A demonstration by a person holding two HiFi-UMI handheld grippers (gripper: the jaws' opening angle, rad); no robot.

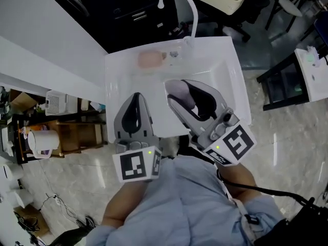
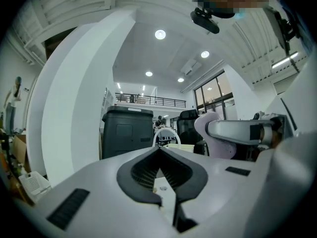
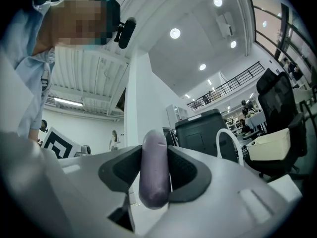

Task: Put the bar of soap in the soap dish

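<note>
Right tongs [image 3: 154, 155] gripping soap [image 3: 154, 177], over sink [image 1: 118, 81]

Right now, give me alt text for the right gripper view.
The right gripper is clamped on a purple bar of soap, held upright between its jaws. Beyond it stand a white curved faucet and a dark bin in a bright office.

Your bar of soap [image 3: 154, 170] was purple. Your left claw [image 1: 134, 114] and right claw [image 1: 192, 99] were grey with black pads [image 2: 143, 171], their marker cubes [image 1: 137, 166] patterned in black-and-white squares. The soap dish [image 1: 150, 59] was pale pink; sink [image 1: 230, 70] and faucet [image 1: 195, 19] were white.
</note>
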